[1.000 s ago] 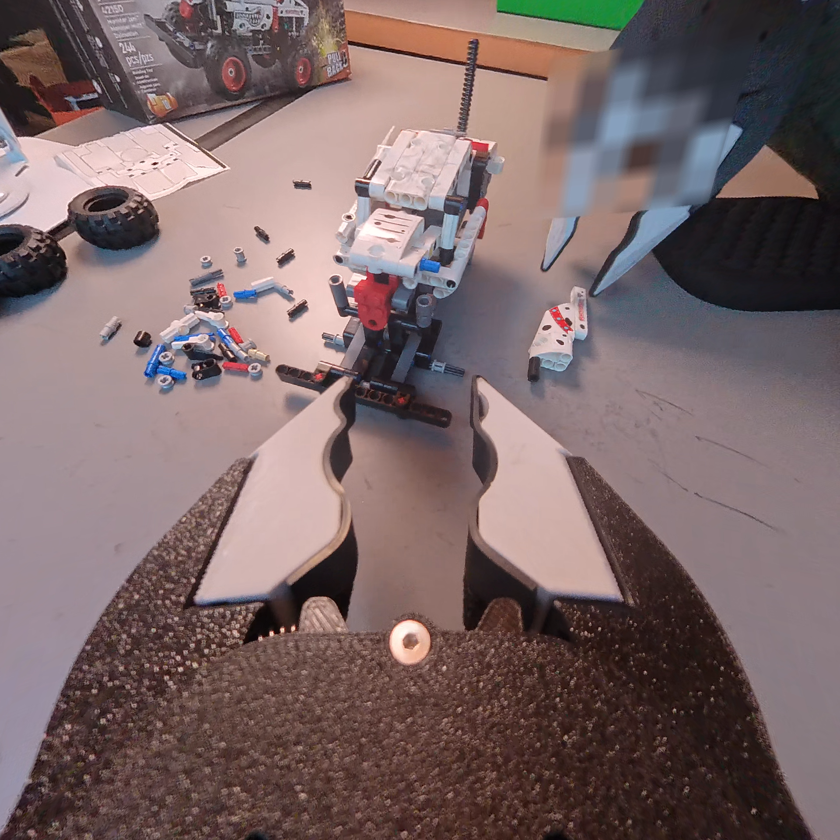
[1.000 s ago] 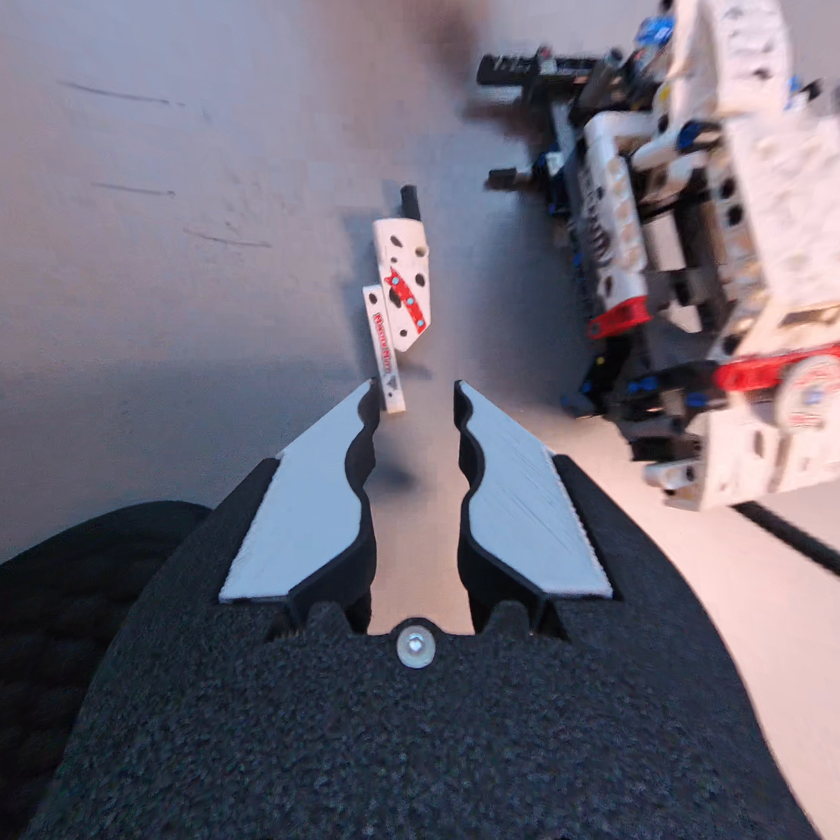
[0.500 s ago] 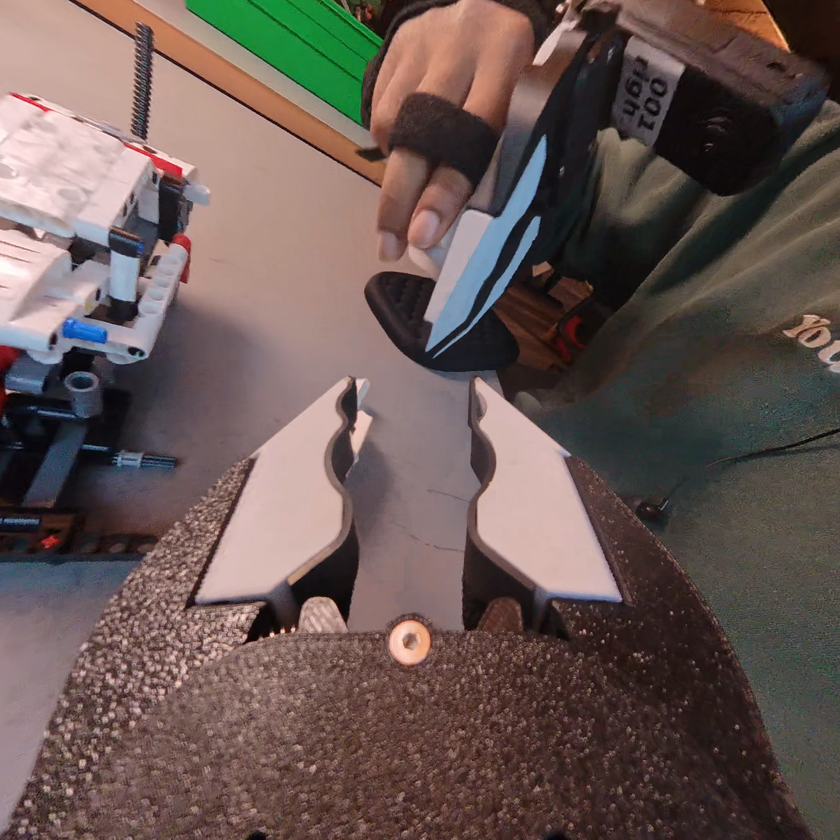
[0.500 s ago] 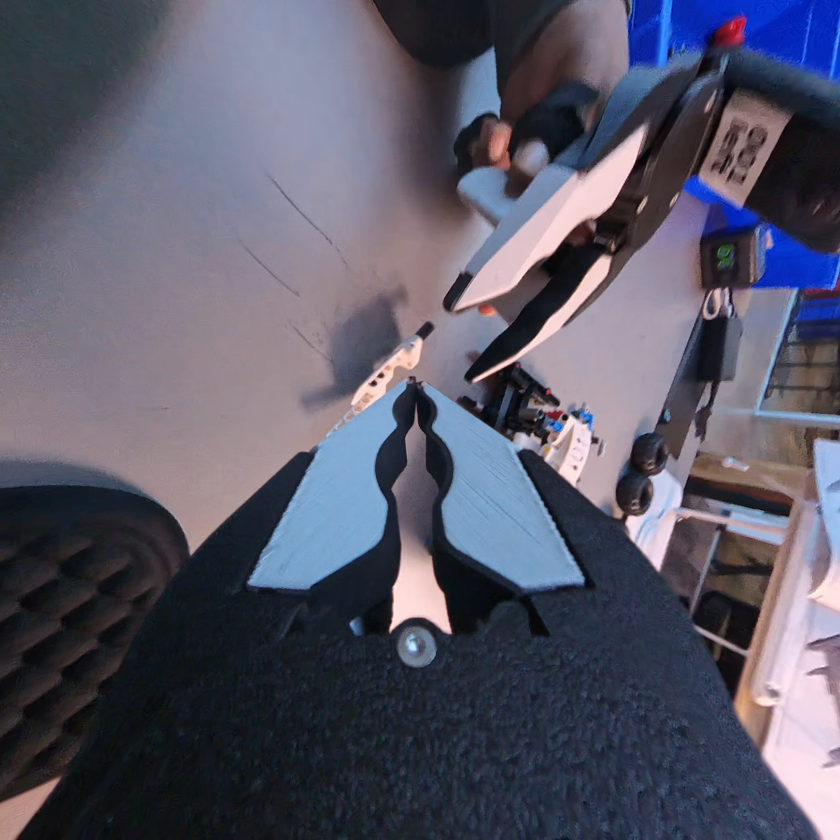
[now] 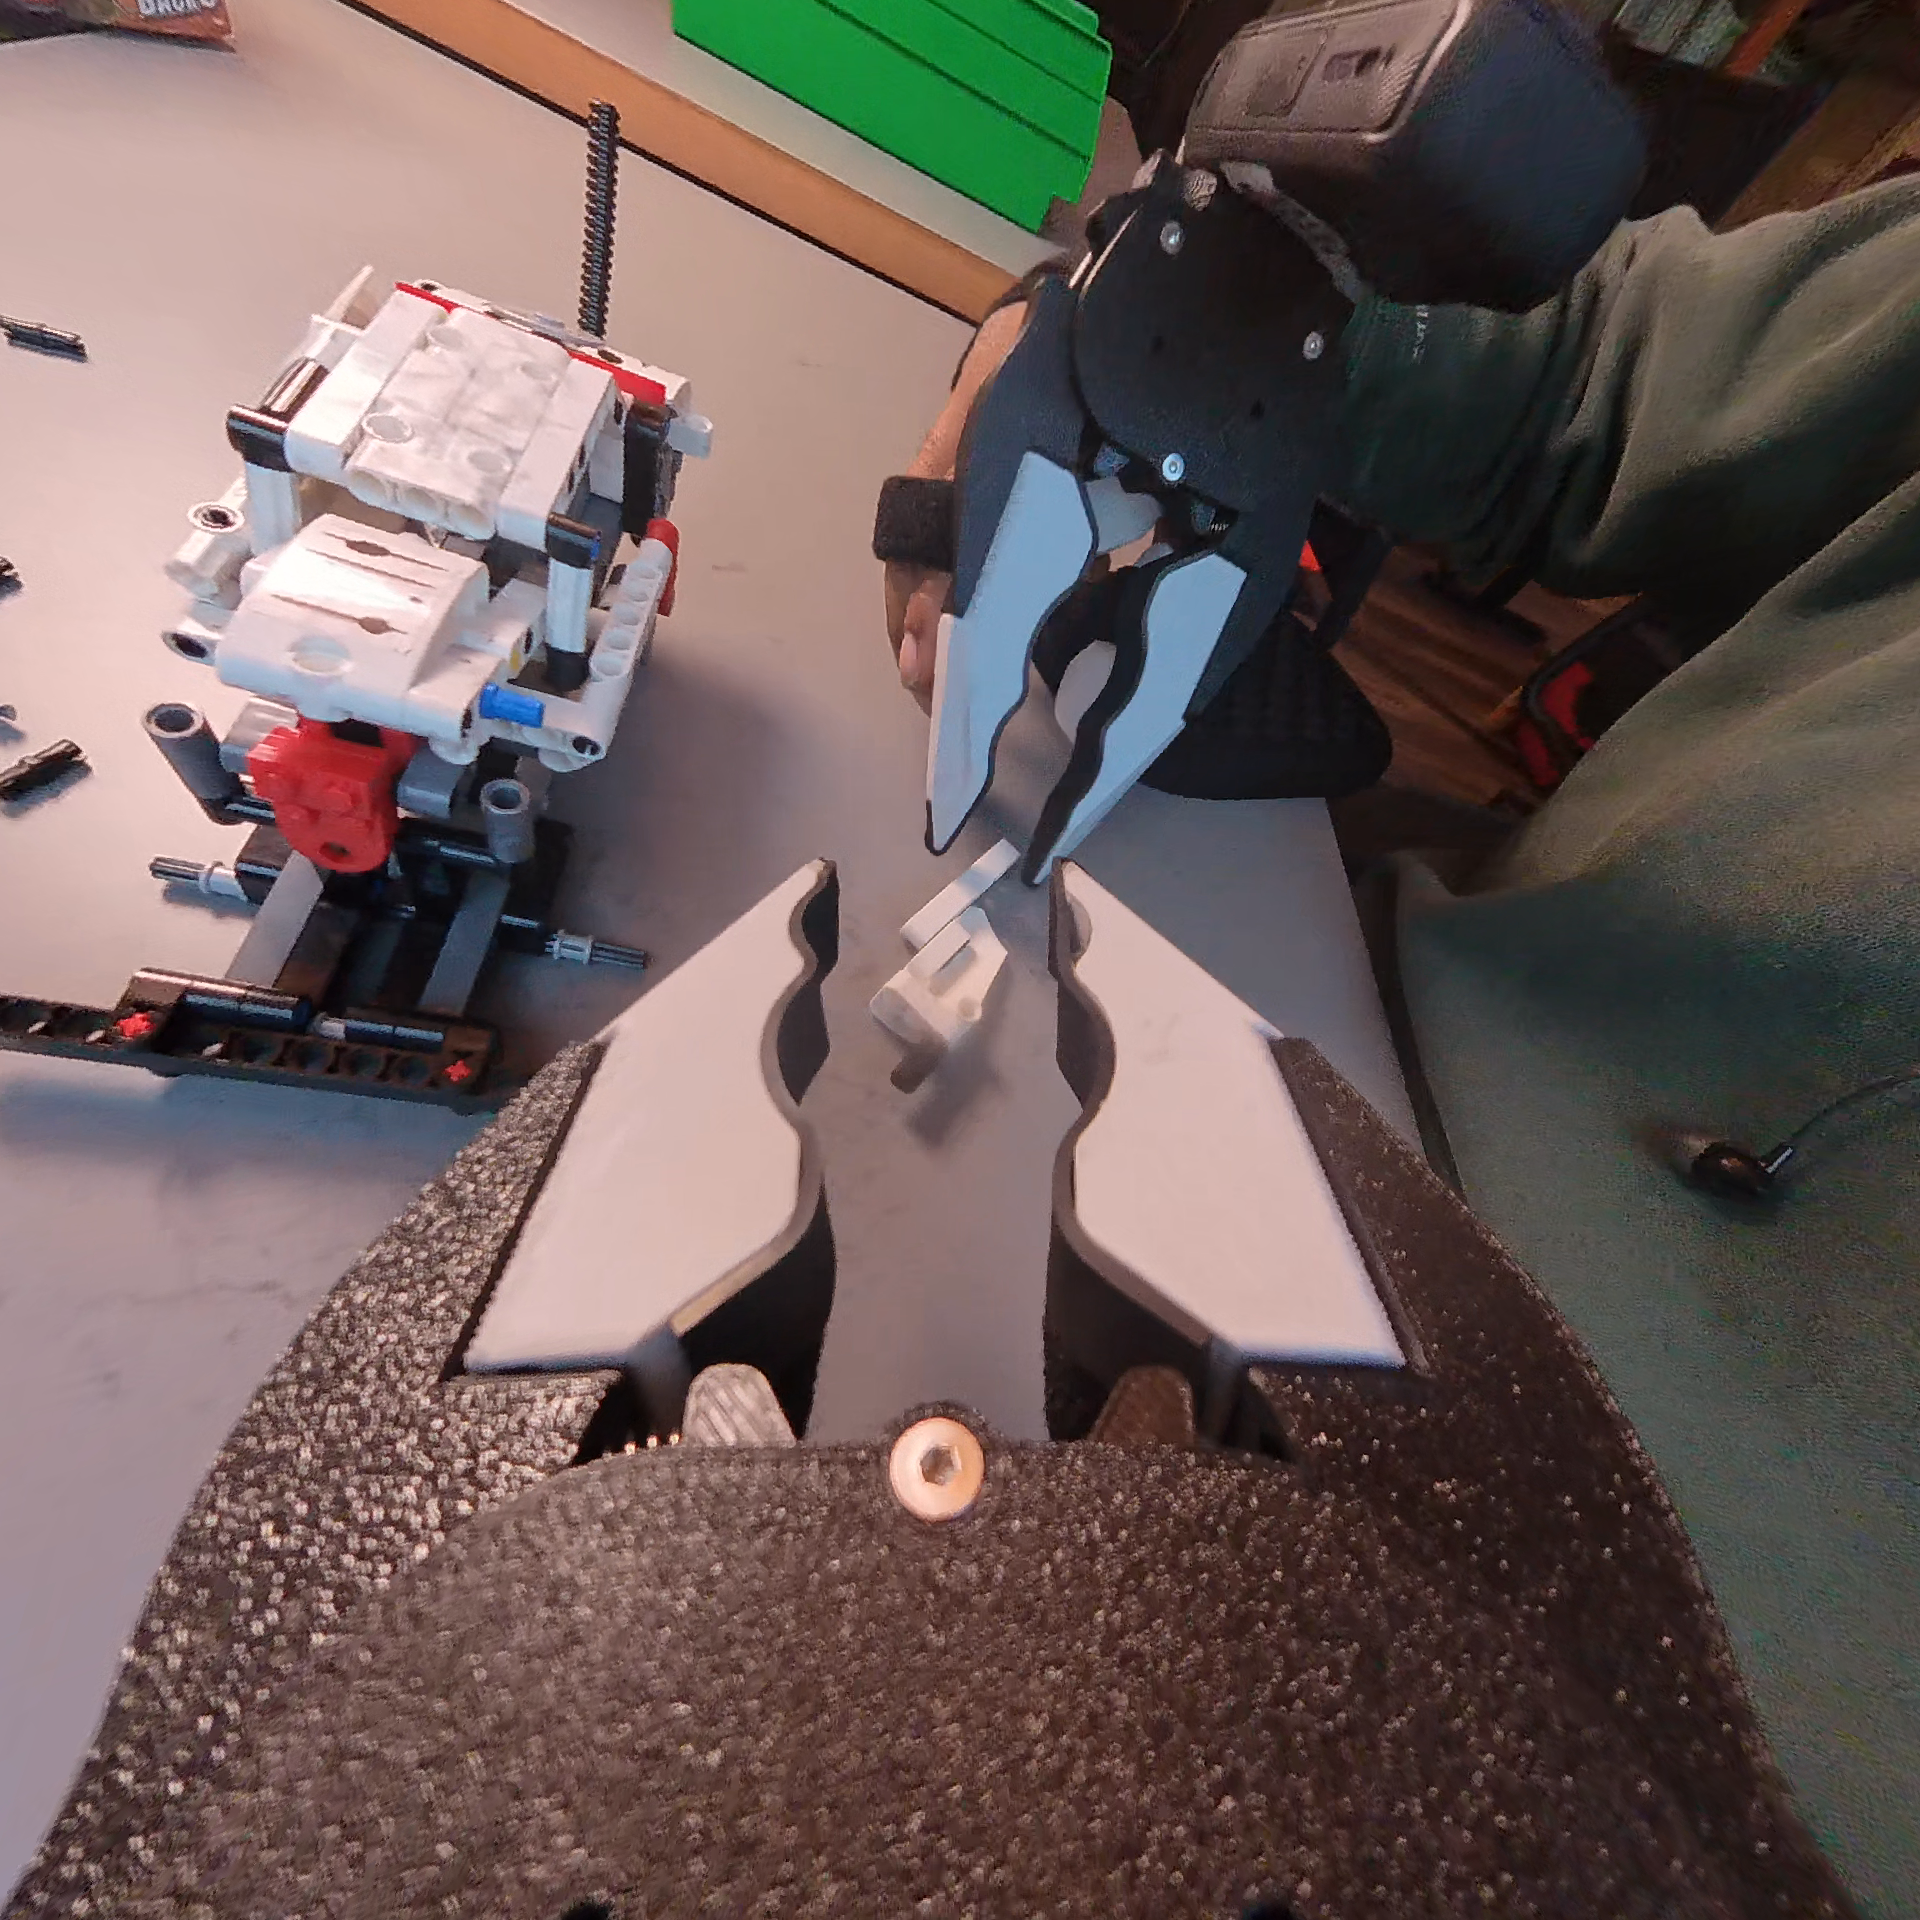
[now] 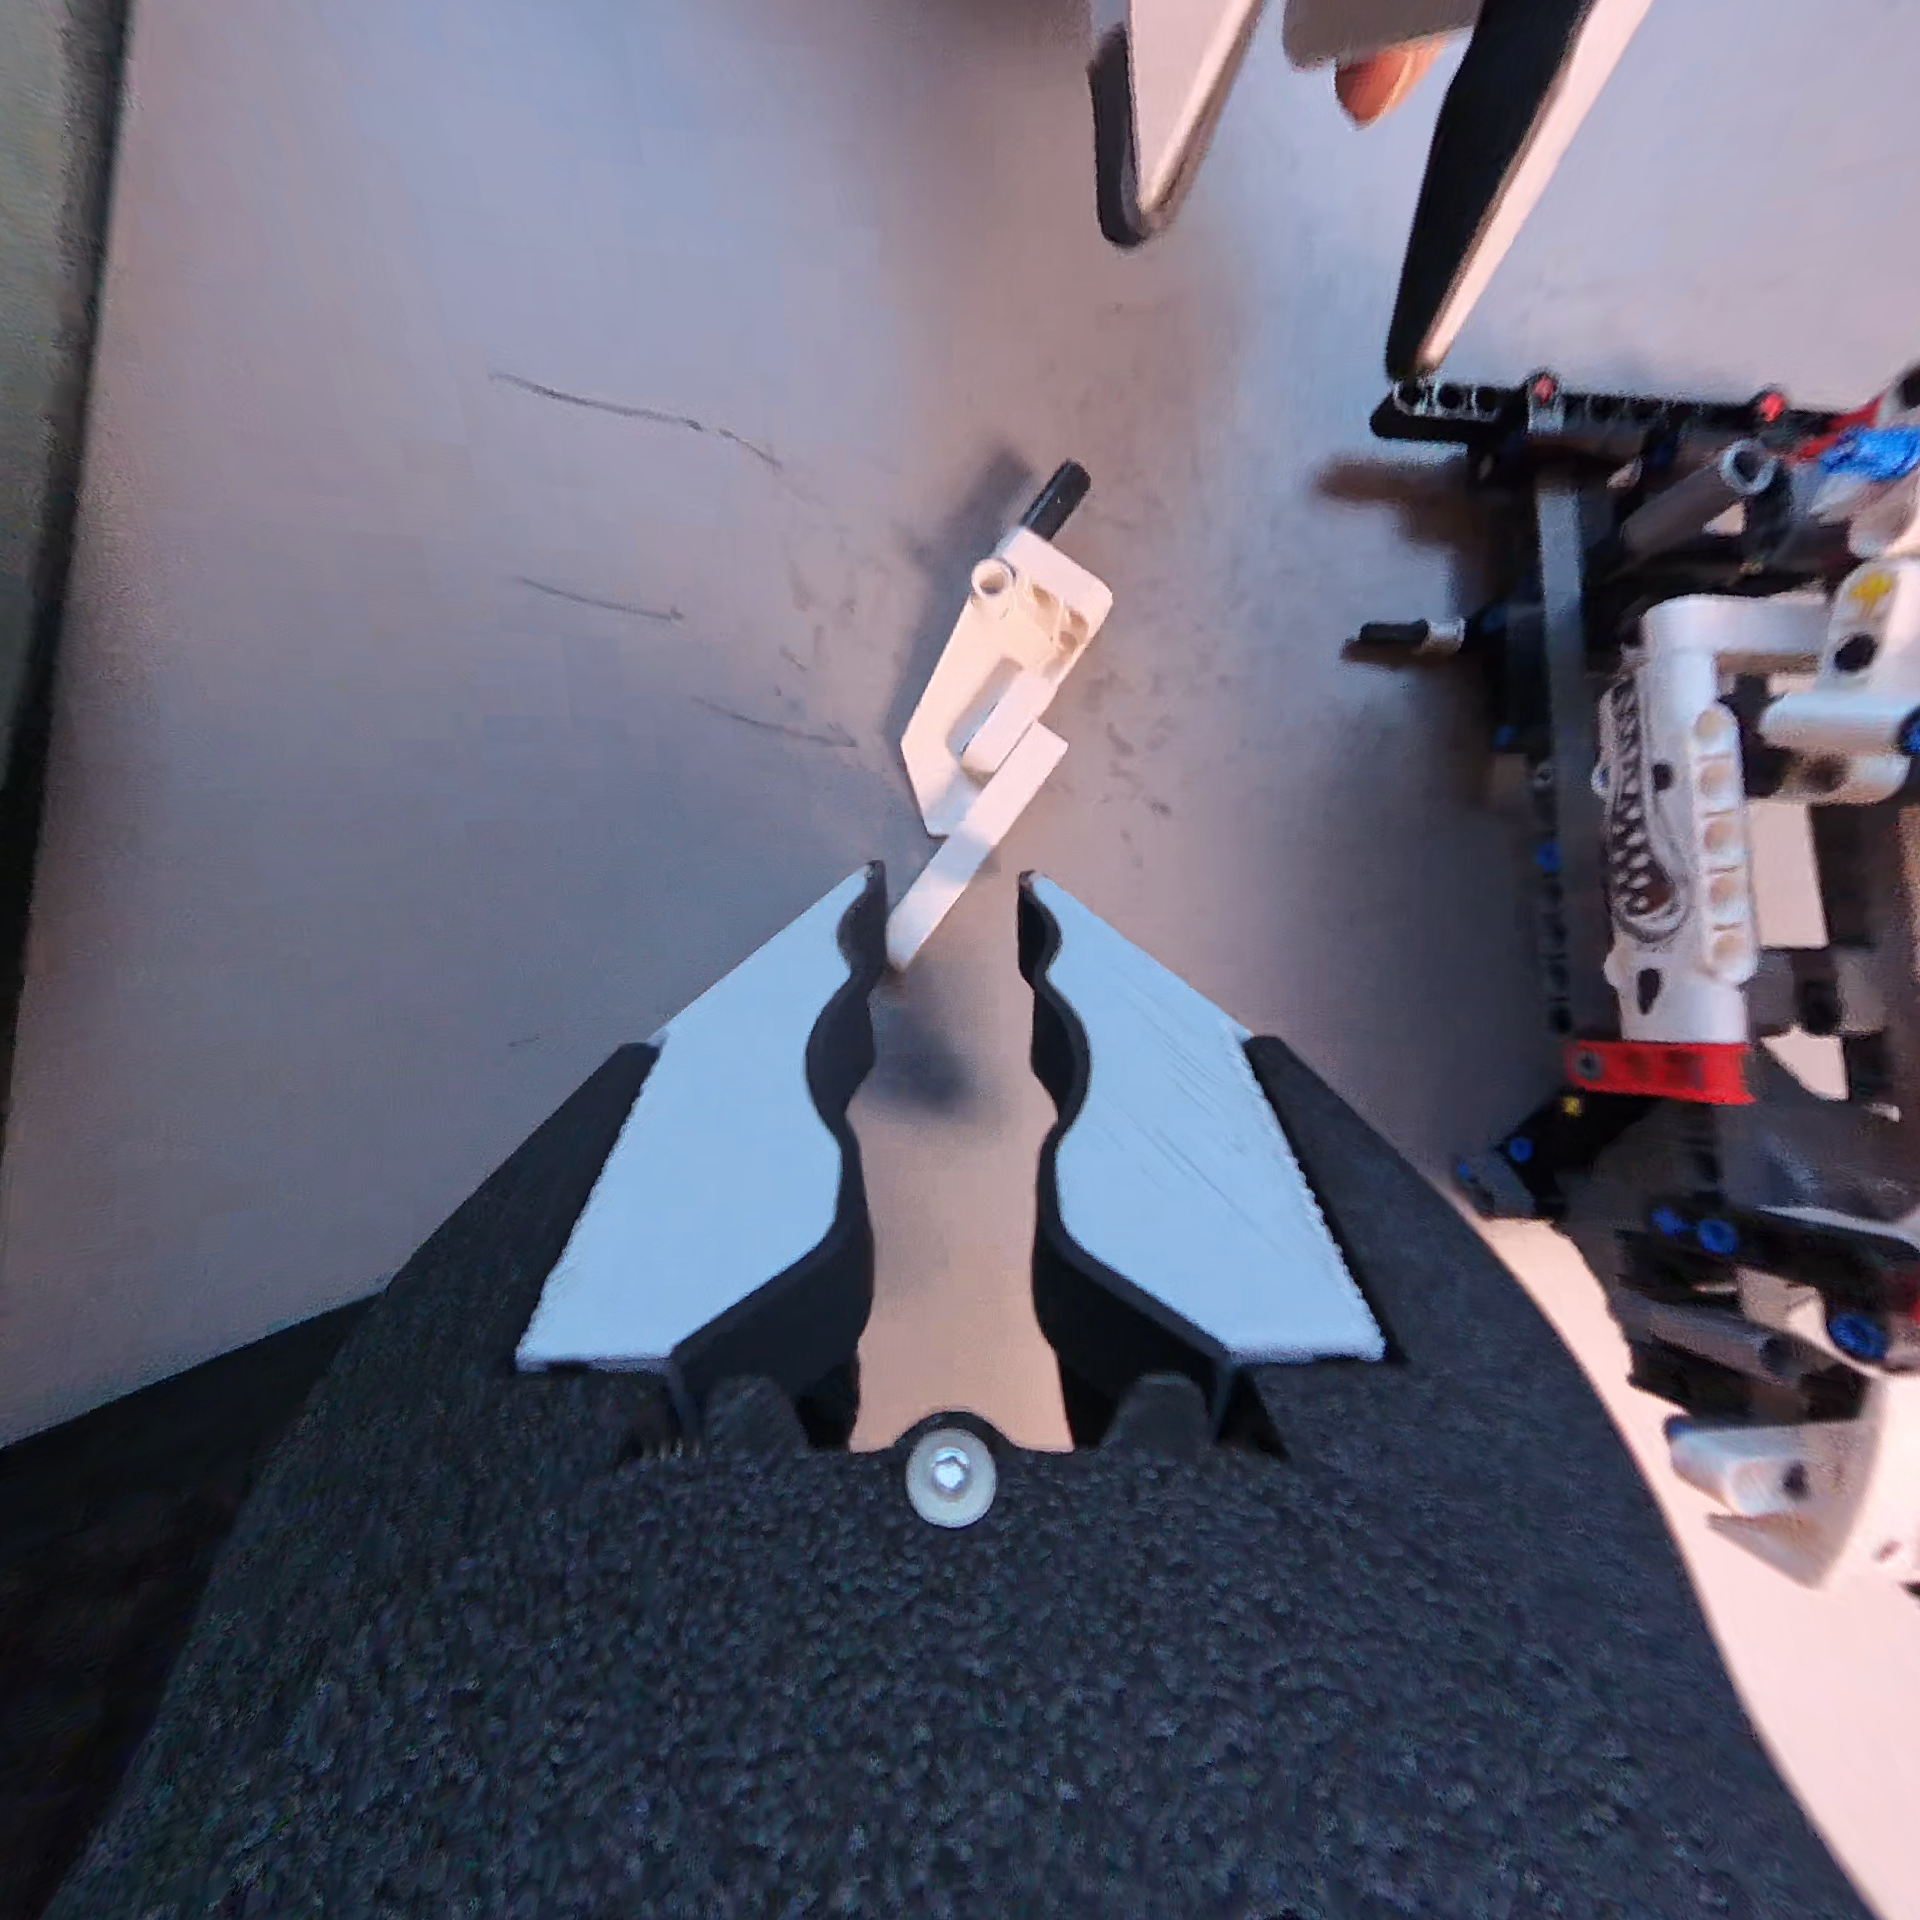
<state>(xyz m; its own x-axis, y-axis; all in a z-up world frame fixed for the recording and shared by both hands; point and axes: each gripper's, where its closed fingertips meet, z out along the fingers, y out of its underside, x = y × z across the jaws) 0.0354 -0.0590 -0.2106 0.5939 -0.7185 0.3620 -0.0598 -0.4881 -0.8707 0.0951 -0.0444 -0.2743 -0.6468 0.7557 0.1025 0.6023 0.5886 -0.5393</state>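
Left gripper (image 5: 940, 899): its jaws stand open with a wide gap, and nothing is held between them; it also shows at the top edge of the right wrist view (image 6: 1268, 281), where only the two finger ends are seen.
Right gripper (image 6: 951, 899): its jaws stand apart, empty; in the left wrist view it hangs tips-down (image 5: 992, 852) just ahead of the left jaws, a person's hand (image 5: 920, 613) behind it.
White piece (image 5: 940, 977): a small white building-brick part with a dark pin at one end, lying flat on the grey table (image 5: 727, 187). It sits in the gap just past the left fingertips, nearer the right-hand finger. In the right wrist view the same piece (image 6: 997, 707) lies straight ahead of the right jaws, its thin strip end reaching down to the left-hand fingertip; whether it touches that tip I cannot tell.
Truck model (image 5: 436, 540): a half-built white, black and red brick vehicle without wheels, standing on the table to the left of the left jaws and well ahead of them; to the right of the right jaws (image 6: 1714, 831) in the other view.
Black beam (image 5: 249, 1039): a long perforated bar at the model's near end, lying crosswise just left of the left finger.
Black spring rod (image 5: 600, 208): upright behind the model.
Loose pins (image 5: 42, 764): a few small dark ones at the far left edge.
Green bin (image 5: 914, 94): beyond the table edge, far ahead.
Green sleeve (image 5: 1662, 727): fills the space to the right of the left jaws.
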